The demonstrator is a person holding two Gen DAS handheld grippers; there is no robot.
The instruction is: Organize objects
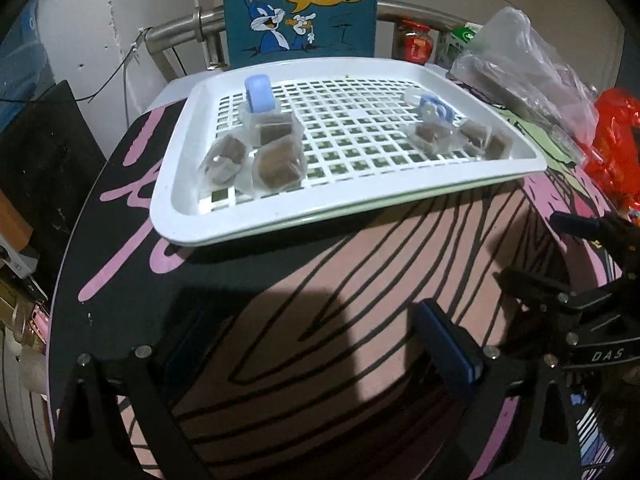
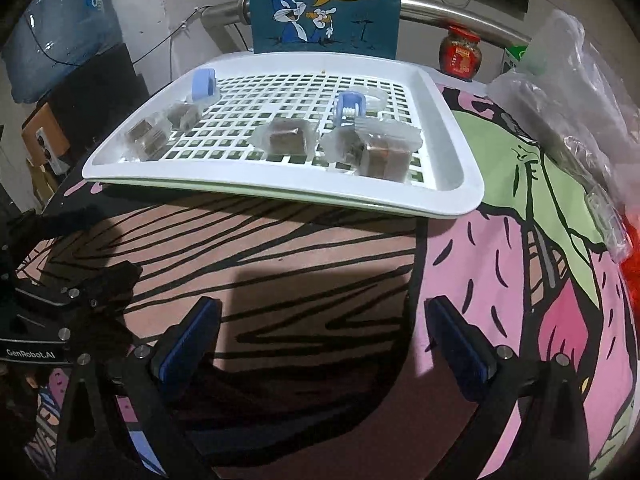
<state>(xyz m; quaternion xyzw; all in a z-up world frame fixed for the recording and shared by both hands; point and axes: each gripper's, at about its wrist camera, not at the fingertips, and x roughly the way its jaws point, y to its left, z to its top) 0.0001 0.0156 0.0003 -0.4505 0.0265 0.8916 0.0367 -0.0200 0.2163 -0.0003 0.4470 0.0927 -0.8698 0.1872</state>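
Observation:
A white slotted tray (image 1: 400, 196) (image 2: 452, 196) lies on the cartoon-print table. On it lie several clear-wrapped brown blocks in two groups: one at the left (image 1: 276, 160) (image 2: 146, 136), one at the right (image 1: 472, 136) (image 2: 384, 154). A blue roller stands by the left group (image 1: 260, 94) (image 2: 203, 84). A second blue-and-white roller lies by the right group (image 1: 434, 106) (image 2: 350, 110). My left gripper (image 1: 316, 332) is open and empty, held over the table in front of the tray. My right gripper (image 2: 322, 328) is open and empty too, also short of the tray.
A blue cartoon sign (image 1: 300, 8) (image 2: 324, 4) stands behind the tray. A red-lidded jar (image 2: 460, 54), clear plastic bags (image 1: 528, 60) (image 2: 576, 92) and red wrapping (image 1: 616, 152) sit at the right. A steel rail (image 1: 188, 24) runs behind.

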